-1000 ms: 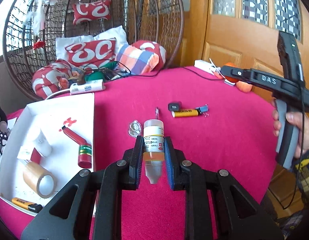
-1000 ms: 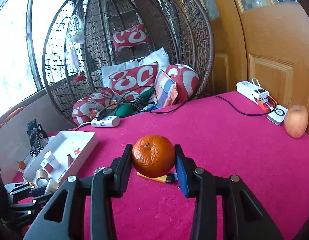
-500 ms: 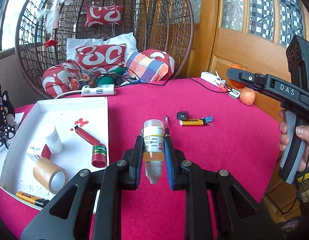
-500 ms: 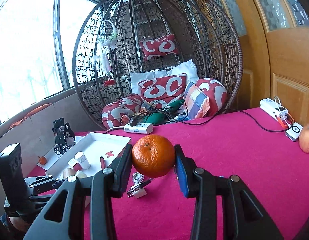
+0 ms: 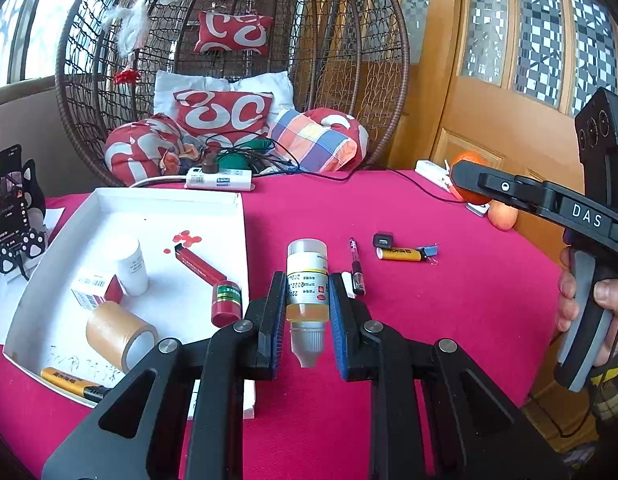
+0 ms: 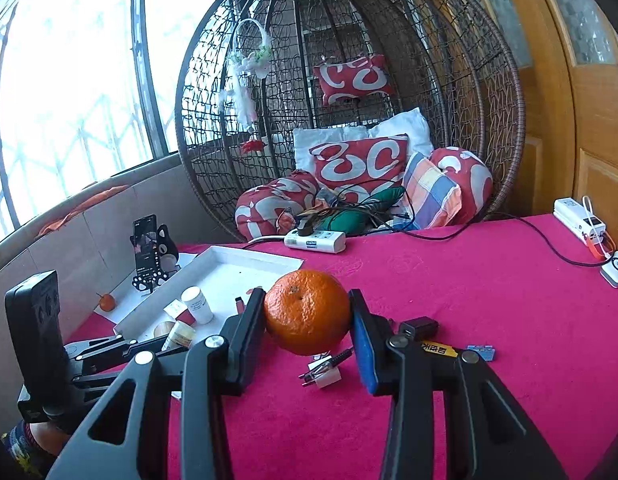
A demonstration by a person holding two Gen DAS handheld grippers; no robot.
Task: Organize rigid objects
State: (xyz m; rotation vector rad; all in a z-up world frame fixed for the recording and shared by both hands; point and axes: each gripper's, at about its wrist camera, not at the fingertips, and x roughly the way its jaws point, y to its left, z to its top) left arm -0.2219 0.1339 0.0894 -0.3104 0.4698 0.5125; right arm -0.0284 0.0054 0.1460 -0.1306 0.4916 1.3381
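My left gripper [image 5: 307,304] is shut on a small bottle [image 5: 307,280] with yellow liquid and a white label, held above the pink table just right of the white tray [image 5: 213,196]. My right gripper [image 6: 309,316] is shut on an orange [image 6: 307,311], held above the table; it shows at the right of the left wrist view [image 5: 465,184]. The tray [image 6: 253,258] holds a white bottle [image 5: 132,260], a tape roll [image 5: 119,334], a red tube [image 5: 203,266], a small box [image 5: 95,290] and a yellow lighter [image 5: 71,382].
A pen [image 5: 356,266], a yellow lighter [image 5: 401,255], a black adapter [image 5: 383,239] and a blue clip [image 5: 429,250] lie on the table. A power strip [image 5: 219,179] and cables lie at the back. An apple [image 5: 503,216] sits at the right edge. A phone stand [image 5: 9,204] stands left.
Both grippers have risen and pulled back with their objects still held. The left view now takes in more of the tray; the right gripper has swung left toward the tray.
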